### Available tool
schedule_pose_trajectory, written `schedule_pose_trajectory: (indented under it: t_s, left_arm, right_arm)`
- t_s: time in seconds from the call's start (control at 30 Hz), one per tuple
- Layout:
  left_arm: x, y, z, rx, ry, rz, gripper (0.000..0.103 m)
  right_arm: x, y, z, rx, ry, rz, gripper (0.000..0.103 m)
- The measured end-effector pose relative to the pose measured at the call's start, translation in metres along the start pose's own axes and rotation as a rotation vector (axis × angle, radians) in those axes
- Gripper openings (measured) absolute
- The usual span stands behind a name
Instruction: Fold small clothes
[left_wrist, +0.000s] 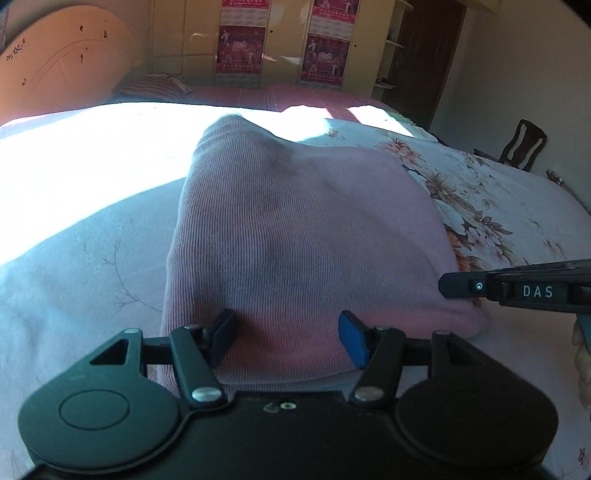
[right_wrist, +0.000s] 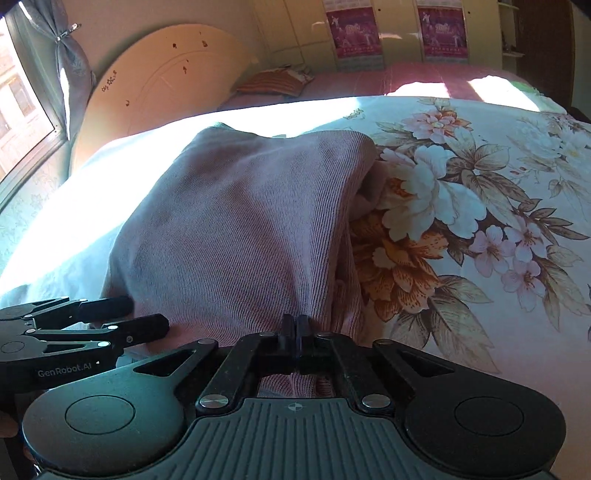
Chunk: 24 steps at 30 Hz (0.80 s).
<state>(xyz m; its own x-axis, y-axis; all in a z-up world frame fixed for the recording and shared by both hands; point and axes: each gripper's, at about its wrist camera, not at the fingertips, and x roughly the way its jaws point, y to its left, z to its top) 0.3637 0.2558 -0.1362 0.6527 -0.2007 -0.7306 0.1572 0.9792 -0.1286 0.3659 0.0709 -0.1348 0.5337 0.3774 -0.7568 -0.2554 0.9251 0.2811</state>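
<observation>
Pinched on the near hem at lower centre, right tool (right_wrist: 295, 328) grips the pink ribbed garment (right_wrist: 236, 229) on the bed (right_wrist: 480, 184); left tool (left_wrist: 286, 334) straddles it, spread. Soft, limp, light; best gripped at corners.

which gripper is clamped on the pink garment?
The right gripper: its jaws are shut, pinching the pink garment at its near edge. The left gripper is open, pads apart over the fabric.

Floral bed (right_wrist: 480, 206) bearing pink garment (right_wrist: 236, 229)

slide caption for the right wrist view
Right tool shut on the near edge of a pink top on a floral bedspread.
</observation>
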Motion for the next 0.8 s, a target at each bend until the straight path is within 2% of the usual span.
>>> schedule_pose_trajectory:
  t_s: [0.17,0.3,0.37,0.47,0.53,0.73,0.77,0.8]
  left_arm:
    - [-0.013,-0.003,0.031,0.014,-0.075,-0.002,0.059]
    - [0.014,-0.002,0.062,-0.007,-0.088,0.03,0.059]
    - [0.036,0.001,0.07,-0.021,-0.059,0.043,0.059]
    - [0.056,0.003,0.069,-0.016,-0.04,0.056,0.06]
    - [0.058,-0.001,0.065,0.015,-0.048,0.066,0.06]
    - [0.05,-0.005,0.068,0.023,-0.039,0.063,0.064]
    - [0.048,-0.005,0.069,0.02,-0.033,0.058,0.066]
    - [0.045,-0.005,0.069,0.015,-0.026,0.056,0.068]
  right_arm:
    - [-0.012,0.001,0.034,0.031,-0.098,0.022,0.0]
    - [0.012,-0.002,0.058,0.051,-0.111,-0.005,0.0]
    - [0.029,-0.006,0.066,0.061,-0.097,-0.029,0.0]
    - [0.055,-0.015,0.066,0.065,-0.037,-0.067,0.0]
    - [0.064,-0.02,0.062,0.063,-0.032,-0.069,0.0]
    - [0.041,-0.021,0.061,0.12,-0.055,-0.04,0.0]
    - [0.033,-0.018,0.059,0.115,-0.066,-0.035,0.002]
    - [0.025,-0.016,0.056,0.11,-0.077,-0.034,0.012]
